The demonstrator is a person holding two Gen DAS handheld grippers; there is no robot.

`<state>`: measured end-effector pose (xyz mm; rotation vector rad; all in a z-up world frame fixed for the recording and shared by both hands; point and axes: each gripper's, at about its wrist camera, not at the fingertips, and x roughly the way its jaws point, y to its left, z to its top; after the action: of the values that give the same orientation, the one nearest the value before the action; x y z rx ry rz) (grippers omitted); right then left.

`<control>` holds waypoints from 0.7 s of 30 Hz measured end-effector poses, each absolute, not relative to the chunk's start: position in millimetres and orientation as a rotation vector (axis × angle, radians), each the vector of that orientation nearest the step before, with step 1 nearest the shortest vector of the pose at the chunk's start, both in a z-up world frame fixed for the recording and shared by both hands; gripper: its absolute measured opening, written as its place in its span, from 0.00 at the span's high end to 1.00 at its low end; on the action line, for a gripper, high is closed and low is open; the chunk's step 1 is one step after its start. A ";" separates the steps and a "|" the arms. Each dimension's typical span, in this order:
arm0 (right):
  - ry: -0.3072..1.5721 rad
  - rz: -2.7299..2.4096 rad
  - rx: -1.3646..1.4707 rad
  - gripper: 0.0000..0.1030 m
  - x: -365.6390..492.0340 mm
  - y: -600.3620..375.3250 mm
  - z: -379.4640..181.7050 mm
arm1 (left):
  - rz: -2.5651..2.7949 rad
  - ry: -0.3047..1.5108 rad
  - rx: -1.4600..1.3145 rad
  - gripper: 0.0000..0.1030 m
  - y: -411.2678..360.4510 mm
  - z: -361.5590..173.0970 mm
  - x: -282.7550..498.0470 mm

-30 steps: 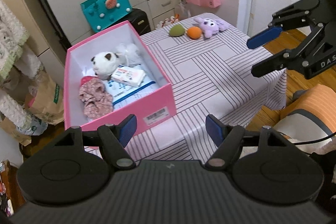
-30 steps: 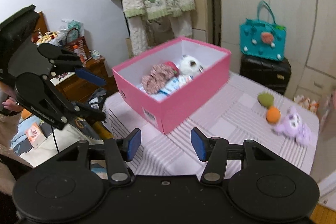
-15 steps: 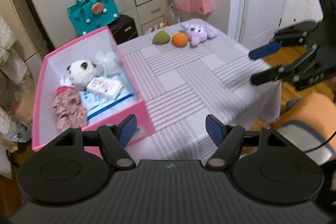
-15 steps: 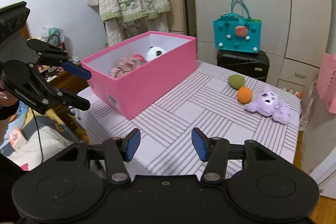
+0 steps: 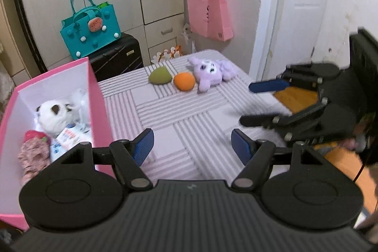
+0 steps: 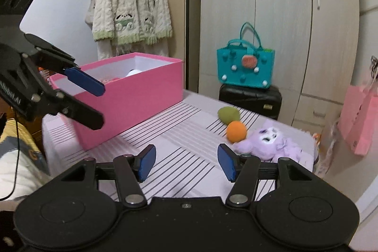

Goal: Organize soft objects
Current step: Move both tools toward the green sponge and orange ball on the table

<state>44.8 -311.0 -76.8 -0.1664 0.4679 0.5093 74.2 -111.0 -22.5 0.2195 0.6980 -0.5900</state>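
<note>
A purple plush (image 5: 212, 71) (image 6: 271, 142), an orange ball (image 5: 184, 81) (image 6: 236, 131) and a green soft piece (image 5: 160, 75) (image 6: 228, 114) lie in a row at the far end of the striped table (image 5: 179, 124). A pink box (image 5: 93, 86) (image 6: 132, 96) on the table's left holds a white plush (image 5: 55, 116), a pink fabric item (image 5: 33, 152) and packets. My left gripper (image 5: 192, 148) is open and empty above the near table, beside the box. My right gripper (image 6: 186, 161) is open and empty, short of the ball and purple plush.
A teal bag (image 5: 91, 24) sits on a black suitcase (image 5: 118, 58) behind the table. A pink bag (image 5: 209, 13) hangs on the wall by a white door (image 5: 300, 8). A knitted cardigan (image 6: 131, 8) hangs behind the box.
Both grippers have moved forward over the table toward the far toys, which now look nearer. The box has slid to the left of the left view. Both stay open.
</note>
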 end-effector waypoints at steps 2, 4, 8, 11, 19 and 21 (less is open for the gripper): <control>0.456 0.510 -0.167 0.38 57.7 -314.4 -81.7 | -0.566 0.682 0.184 0.31 -119.9 -26.4 86.8; 0.452 0.503 -0.172 0.36 68.9 -315.4 -84.6 | -0.540 0.663 0.163 0.31 -128.6 -29.8 98.8; 0.447 0.481 -0.210 0.33 94.7 -315.8 -88.5 | -0.475 0.643 0.111 0.31 -145.1 -37.6 126.9; 0.456 0.474 -0.217 0.33 116.2 -317.4 -90.3 | -0.430 0.651 0.068 0.31 -155.9 -44.0 149.7; 0.494 0.501 -0.288 0.36 161.2 -312.0 -100.9 | -0.382 0.683 -0.024 0.31 -173.3 -54.8 201.6; 0.511 0.515 -0.285 0.40 168.2 -311.4 -104.3 | -0.347 0.679 -0.019 0.31 -177.1 -57.8 213.6</control>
<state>168.2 -311.4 -104.3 -0.2848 0.5111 0.5145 213.6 -177.1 -57.8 -0.0194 0.6791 -0.3473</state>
